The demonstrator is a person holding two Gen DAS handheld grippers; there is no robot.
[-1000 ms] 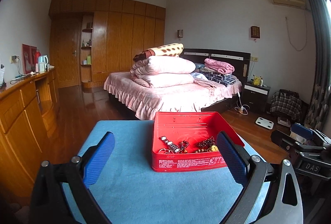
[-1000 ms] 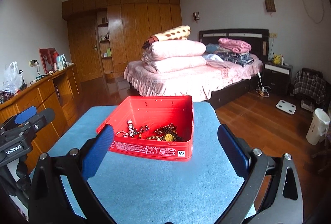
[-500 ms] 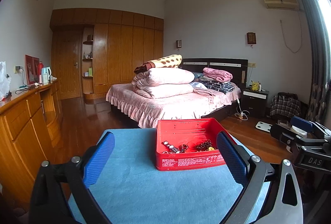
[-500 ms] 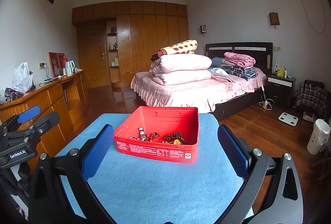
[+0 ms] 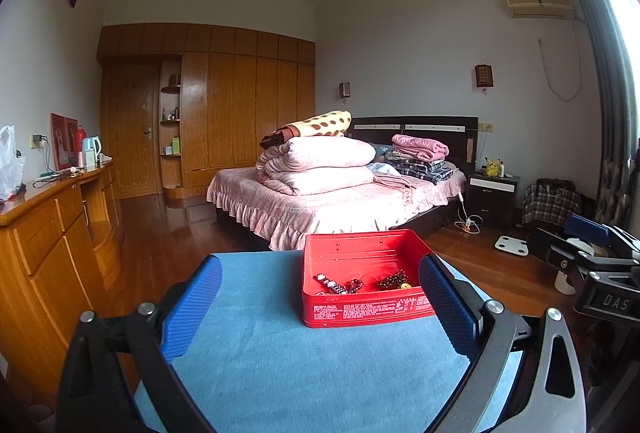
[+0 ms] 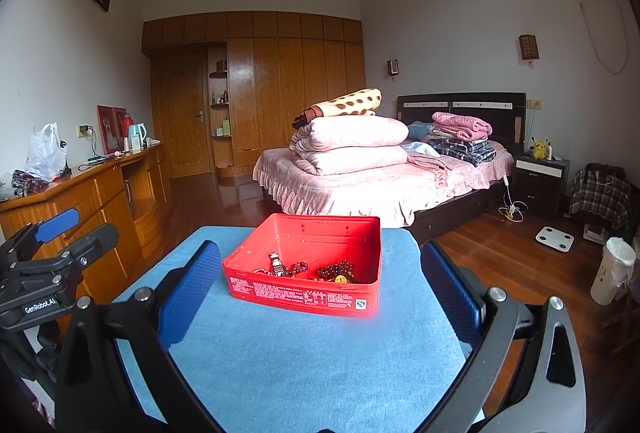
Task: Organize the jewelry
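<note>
A red tin box [image 5: 362,307] stands on the blue cloth-covered table [image 5: 280,365]; it also shows in the right wrist view [image 6: 308,295]. Inside lie a watch-like band [image 6: 276,265], dark bead bracelets [image 6: 338,269] and a yellow charm [image 6: 341,279]; the beads [image 5: 394,279] show in the left wrist view too. My left gripper [image 5: 320,303] is open and empty, short of the box. My right gripper [image 6: 320,297] is open and empty, also short of the box. Each gripper shows at the edge of the other's view.
The table [image 6: 304,361] ends just behind the box. Beyond are a wooden floor, a bed with folded quilts [image 5: 332,169], a wooden sideboard [image 5: 48,233] on the left, and a nightstand [image 6: 540,177] and white bin [image 6: 610,273] on the right.
Both grippers have pulled back and tilted up from the box, which now looks smaller and farther. Both stay open and empty. The box and jewelry have not moved.
</note>
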